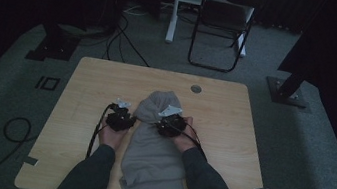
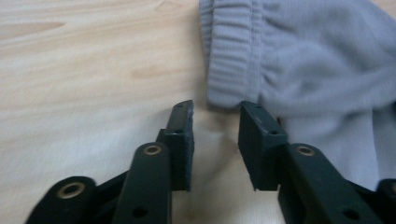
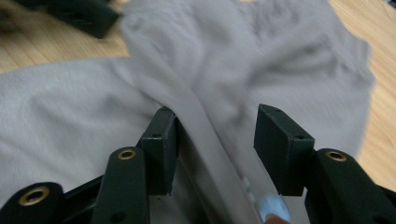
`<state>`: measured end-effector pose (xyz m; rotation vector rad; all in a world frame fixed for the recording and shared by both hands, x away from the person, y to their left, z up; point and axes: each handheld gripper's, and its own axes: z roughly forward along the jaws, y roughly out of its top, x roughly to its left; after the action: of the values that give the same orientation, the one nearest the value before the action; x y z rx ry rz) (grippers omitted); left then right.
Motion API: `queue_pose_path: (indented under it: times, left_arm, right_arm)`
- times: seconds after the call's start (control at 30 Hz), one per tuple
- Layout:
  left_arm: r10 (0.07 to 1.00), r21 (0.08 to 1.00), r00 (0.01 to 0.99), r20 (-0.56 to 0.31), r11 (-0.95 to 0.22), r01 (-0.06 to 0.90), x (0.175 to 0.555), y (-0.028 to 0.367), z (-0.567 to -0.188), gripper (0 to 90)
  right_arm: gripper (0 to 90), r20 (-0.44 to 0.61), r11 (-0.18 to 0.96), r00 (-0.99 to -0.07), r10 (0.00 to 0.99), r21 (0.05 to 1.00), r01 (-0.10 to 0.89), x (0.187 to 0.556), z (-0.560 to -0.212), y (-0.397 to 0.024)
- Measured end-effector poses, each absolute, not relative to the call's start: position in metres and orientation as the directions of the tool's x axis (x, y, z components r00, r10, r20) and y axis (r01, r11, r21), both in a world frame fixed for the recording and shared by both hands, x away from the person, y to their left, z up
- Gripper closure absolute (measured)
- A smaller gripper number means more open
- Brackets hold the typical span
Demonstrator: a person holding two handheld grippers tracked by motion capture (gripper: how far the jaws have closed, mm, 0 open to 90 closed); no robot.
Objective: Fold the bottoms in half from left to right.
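Here, near to far:
Garment: a grey sweatshirt (image 1: 156, 161) is lying along the middle of the wooden table (image 1: 87, 82), spilling over the near edge, its bunched end pointing far.
Left gripper (image 1: 120, 111): jaws are standing apart with nothing between them, hovering just left of the ribbed cuff (image 2: 229, 60) (bare wood under the gap).
Right gripper (image 1: 168, 120): jaws are standing spread over a fold of the cloth, not pressing it.
Beyond: a chair (image 1: 222, 26) is standing on the floor.

grey sweatshirt (image 1: 154, 158), light wood table (image 1: 86, 92), blk fingers (image 2: 180, 140)
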<state>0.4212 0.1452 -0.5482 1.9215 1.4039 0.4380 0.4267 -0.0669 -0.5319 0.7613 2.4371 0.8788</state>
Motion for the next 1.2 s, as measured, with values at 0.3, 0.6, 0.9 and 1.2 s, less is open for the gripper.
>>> queue_pose_path:
  times: [0.3, 0.6, 0.9, 1.2]
  left_arm:
    - [0.896, 0.778, 0.429, -0.113, -0.189, 0.599, 0.417, 0.126, -0.535, 69.5]
    - [0.872, 0.726, 0.485, -0.065, -0.293, 0.623, 0.41, 0.108, -0.548, 69.8]
    - [0.878, 0.72, 0.477, -0.044, -0.303, 0.624, 0.412, 0.109, -0.548, 69.4]
    - [0.867, 0.755, 0.495, -0.064, -0.282, 0.592, 0.423, 0.107, -0.536, 66.1]
  right_arm:
    - [87.4, -0.085, 0.488, -0.68, 0.728, 0.76, 0.429, 0.448, -0.516, -0.07]
    - [89.3, 0.112, 0.224, -0.477, 0.872, 0.776, 0.59, 0.473, -0.512, -0.127]
    - [74.1, 0.092, 0.208, -0.385, 0.918, 0.716, 0.666, 0.485, -0.535, -0.154]
    - [59.2, 0.047, 0.239, -0.431, 0.901, 0.776, 0.584, 0.472, -0.526, -0.148]
